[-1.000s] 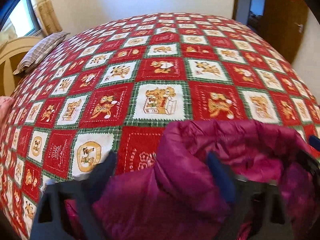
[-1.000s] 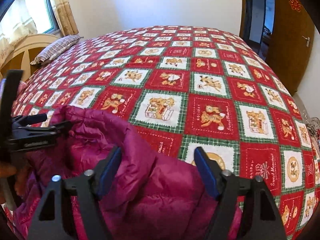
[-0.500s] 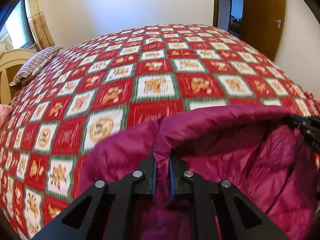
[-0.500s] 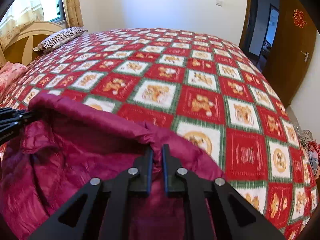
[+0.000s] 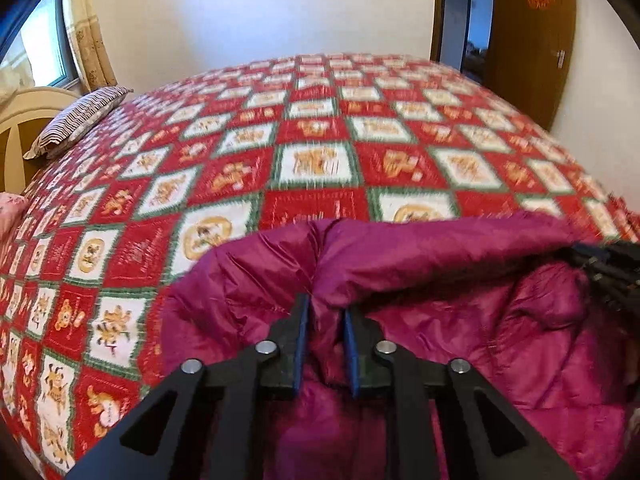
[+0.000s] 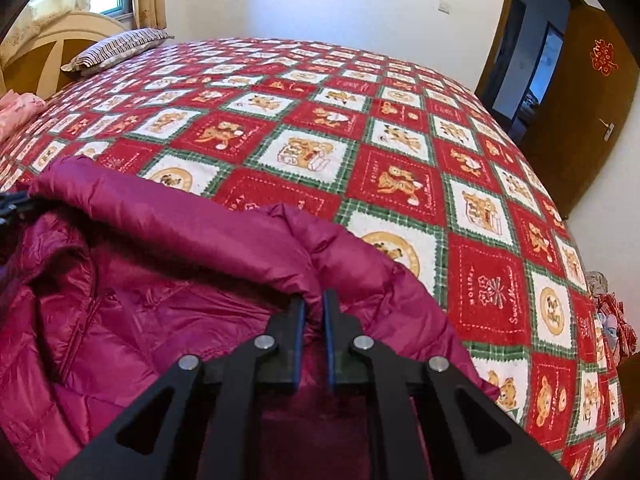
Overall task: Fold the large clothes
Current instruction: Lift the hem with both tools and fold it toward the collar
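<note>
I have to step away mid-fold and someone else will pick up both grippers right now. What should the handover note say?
Left gripper: shut on the top edge of the magenta down jacket.
Right gripper: shut on the same edge, further along it.
Jacket: bunched at the near side of the bed, its edge raised above the red patchwork quilt; lining faces the cameras.
Done: both edge grips taken.
Left: probably spread the jacket flat on the quilt, then make the folds. No fold is visible yet.
</note>
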{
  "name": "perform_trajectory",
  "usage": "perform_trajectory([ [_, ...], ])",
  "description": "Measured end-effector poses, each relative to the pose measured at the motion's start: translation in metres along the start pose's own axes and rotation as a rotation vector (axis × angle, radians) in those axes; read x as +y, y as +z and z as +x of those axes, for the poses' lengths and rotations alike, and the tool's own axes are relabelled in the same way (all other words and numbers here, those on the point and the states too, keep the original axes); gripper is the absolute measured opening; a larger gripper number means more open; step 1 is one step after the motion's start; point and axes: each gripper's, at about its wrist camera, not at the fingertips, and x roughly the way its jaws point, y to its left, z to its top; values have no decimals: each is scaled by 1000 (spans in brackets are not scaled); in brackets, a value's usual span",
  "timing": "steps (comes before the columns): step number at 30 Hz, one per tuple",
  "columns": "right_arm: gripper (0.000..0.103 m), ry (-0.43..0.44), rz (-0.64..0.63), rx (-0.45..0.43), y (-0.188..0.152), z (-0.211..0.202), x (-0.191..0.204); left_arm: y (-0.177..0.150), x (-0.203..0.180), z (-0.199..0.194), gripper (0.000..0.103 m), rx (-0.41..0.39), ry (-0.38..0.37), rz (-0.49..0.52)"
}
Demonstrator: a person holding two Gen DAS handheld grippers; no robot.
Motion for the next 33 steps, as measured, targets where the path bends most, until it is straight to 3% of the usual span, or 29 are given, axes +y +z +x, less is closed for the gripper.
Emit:
perform_trajectory([
  [1,10,4,2,-6,0,-2,-1,1,1,-12,25,-33,3,-2],
  [2,11,6,2,-11,0,-3,-1,2,1,-19,38,-52,2,-4],
  [3,18,14,7,-16,0,-6,-2,4,3,-28,62,-79,3,-9],
  [5,23,25,16,-12,0,-10,-4,7,6,-42,88,-128,26,-31],
  [7,27,30,21,-12,-1,-18,-8,14,10,-51,89,-183,60,-50],
  [11,42,17,62,-40,1,-43,-18,35,16,-36,89,-162,108,-90],
  [17,43,56,156,-114,33,-55,-15,55,5,8,89,-87,101,-125],
  [22,43,163,237,-74,56,-16,0,38,-7,35,89,-8,104,-79],
  [27,43,142,177,0,31,15,22,10,-10,58,89,50,111,-38],
  [33,43,121,151,-11,16,23,24,2,-11,68,92,27,113,-43],
])
